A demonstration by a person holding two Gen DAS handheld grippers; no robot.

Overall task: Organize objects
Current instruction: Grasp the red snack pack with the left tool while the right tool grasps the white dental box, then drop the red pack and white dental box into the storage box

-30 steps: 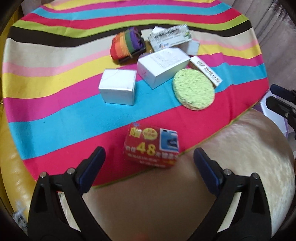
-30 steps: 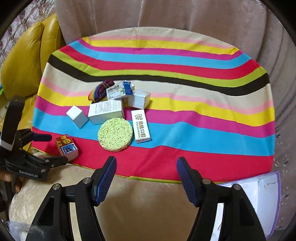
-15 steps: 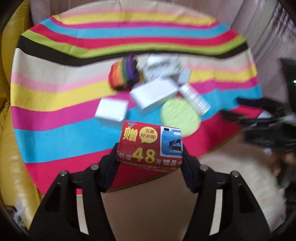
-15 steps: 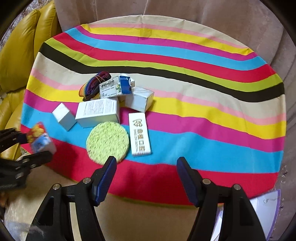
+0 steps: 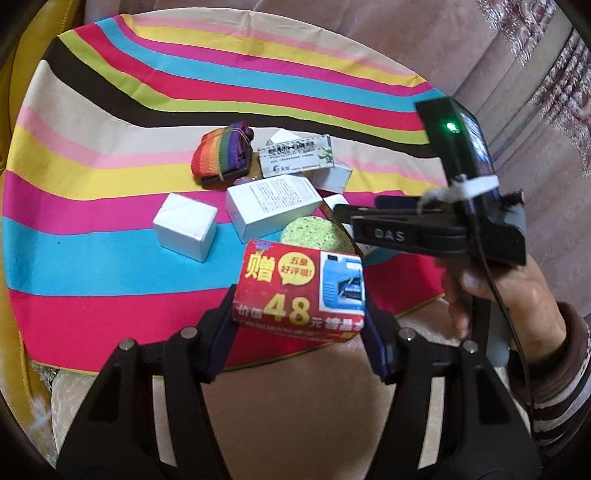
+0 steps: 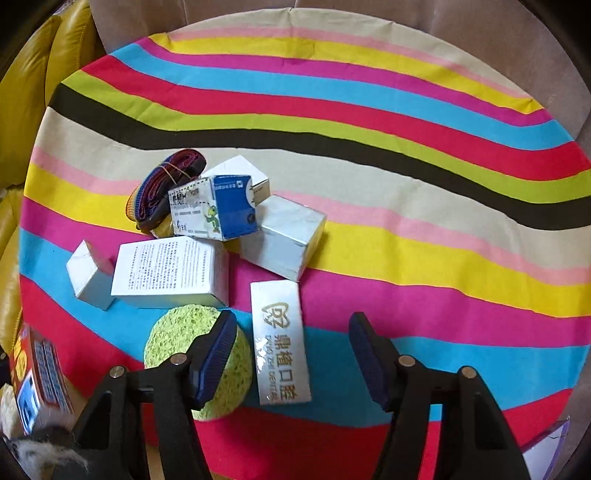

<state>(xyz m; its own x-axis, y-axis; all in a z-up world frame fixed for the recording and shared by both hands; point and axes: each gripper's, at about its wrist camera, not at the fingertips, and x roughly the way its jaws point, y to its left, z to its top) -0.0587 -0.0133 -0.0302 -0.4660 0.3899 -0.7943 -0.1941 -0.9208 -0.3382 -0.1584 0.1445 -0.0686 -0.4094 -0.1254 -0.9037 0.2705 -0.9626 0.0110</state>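
Observation:
My left gripper (image 5: pixel 299 314) is shut on a red packet (image 5: pixel 301 291) printed "48" and holds it above the near edge of the striped cloth (image 5: pixel 92 258); the packet also shows at the left edge of the right wrist view (image 6: pixel 33 373). My right gripper (image 6: pixel 291 354) is open, low over a long white box (image 6: pixel 280 343) with gold print, its left finger over a green round sponge (image 6: pixel 173 347). It also appears in the left wrist view (image 5: pixel 406 229) over the sponge (image 5: pixel 314 236).
On the cloth lie a small white cube box (image 6: pixel 88 275), a white box with fine print (image 6: pixel 170 271), a silver box (image 6: pixel 284 236), a blue-and-white box (image 6: pixel 214 210) and a rainbow strap roll (image 6: pixel 162 184). A yellow cushion (image 6: pixel 22 92) lies left, beige upholstery (image 6: pixel 369 18) behind.
My left gripper closed on the red packet and lifted it off the cloth. My right gripper moved forward and down over the sponge and the long white box.

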